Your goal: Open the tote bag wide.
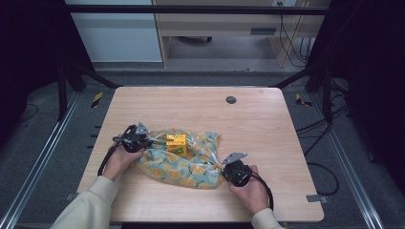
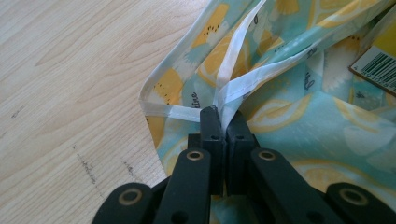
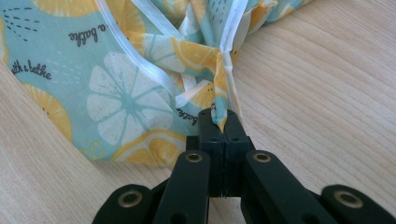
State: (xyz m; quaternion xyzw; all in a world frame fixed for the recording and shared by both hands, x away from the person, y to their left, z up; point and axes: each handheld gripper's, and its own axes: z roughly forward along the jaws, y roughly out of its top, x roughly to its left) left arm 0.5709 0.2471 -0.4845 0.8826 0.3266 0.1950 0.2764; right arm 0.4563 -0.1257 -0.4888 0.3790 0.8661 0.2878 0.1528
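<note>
Lower centre of the bench [image 1: 267, 124], both grippers clamp the lemon-print cloth [image 1: 184, 169]: left gripper [image 2: 222, 122] and right gripper [image 3: 220, 122] pinch opposite white-hemmed corners, probably to wrap the yellow box [image 1: 176, 143].

Both forearms wear cream sleeves [image 1: 90, 202]. Each black gripper, left gripper [image 1: 135, 139] and right gripper [image 1: 228, 166], carries a grey three-cornered plate, brass-ringed pivots and a trailing black cable.

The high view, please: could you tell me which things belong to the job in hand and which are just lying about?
In the job:
- lemon-print cloth
- yellow box on it
- left gripper, jaws shut on the cloth's edge
- right gripper, likewise

Lying about:
- table with its round grey plug
- floor cables
</note>
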